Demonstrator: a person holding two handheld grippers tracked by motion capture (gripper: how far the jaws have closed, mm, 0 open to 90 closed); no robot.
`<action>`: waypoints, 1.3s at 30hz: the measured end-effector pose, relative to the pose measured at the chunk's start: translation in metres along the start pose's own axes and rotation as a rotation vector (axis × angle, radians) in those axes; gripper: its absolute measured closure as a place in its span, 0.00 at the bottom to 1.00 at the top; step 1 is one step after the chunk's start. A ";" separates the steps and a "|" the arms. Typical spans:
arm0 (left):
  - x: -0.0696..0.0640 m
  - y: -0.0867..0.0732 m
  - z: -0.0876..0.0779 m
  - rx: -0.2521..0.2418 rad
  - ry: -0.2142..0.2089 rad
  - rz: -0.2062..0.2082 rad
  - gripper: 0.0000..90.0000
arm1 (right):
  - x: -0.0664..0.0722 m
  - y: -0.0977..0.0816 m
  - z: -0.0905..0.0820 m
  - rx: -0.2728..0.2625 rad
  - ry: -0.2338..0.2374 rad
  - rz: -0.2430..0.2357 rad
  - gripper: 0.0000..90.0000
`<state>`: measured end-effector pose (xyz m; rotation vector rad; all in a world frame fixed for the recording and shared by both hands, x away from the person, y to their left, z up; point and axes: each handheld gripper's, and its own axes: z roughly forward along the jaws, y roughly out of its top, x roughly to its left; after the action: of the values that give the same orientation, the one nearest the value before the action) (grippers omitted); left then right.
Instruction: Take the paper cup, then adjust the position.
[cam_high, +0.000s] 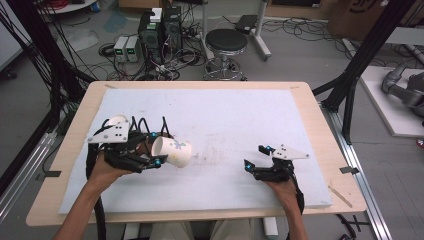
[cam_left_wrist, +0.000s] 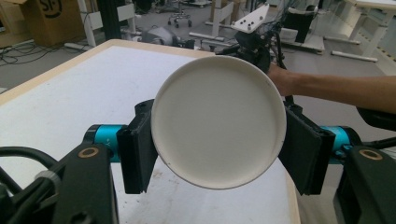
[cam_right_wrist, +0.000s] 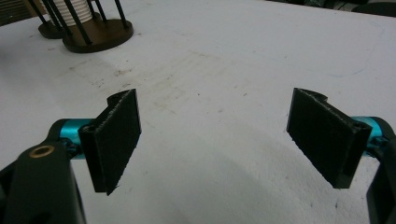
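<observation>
A white paper cup (cam_high: 175, 151) with a small floral print lies on its side in the air, low over the white mat (cam_high: 225, 115). My left gripper (cam_high: 156, 149) is shut on it, one pad on each side of its wall. In the left gripper view the cup's round base (cam_left_wrist: 218, 122) faces the camera between the two black pads (cam_left_wrist: 137, 154). My right gripper (cam_high: 257, 156) rests low at the mat's right front, open, with nothing between its pads (cam_right_wrist: 116, 140). It also appears beyond the cup as the right gripper (cam_left_wrist: 252, 44).
Two dark round stands with upright black rods (cam_right_wrist: 95, 28) sit at the mat's left, behind my left hand; one holds a stack of white cups (cam_right_wrist: 74, 11). The wooden table edge (cam_high: 320, 125) frames the mat. A stool (cam_high: 226, 42) and computer boxes (cam_high: 155, 30) stand beyond.
</observation>
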<state>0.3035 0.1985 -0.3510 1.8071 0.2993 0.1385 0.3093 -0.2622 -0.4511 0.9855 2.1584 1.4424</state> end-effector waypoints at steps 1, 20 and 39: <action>0.000 0.000 0.000 0.000 -0.004 0.002 0.39 | 0.000 0.000 0.000 0.000 0.000 0.001 0.20; -0.001 -0.005 0.000 -0.005 -0.004 0.011 0.39 | 0.001 0.000 0.000 -0.002 0.005 -0.003 0.20; 0.003 -0.006 -0.001 -0.005 -0.002 0.013 0.39 | 0.000 0.000 -0.002 -0.021 0.015 -0.006 0.20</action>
<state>0.3050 0.2018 -0.3566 1.8043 0.2857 0.1467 0.3075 -0.2639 -0.4505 0.9627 2.1506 1.4714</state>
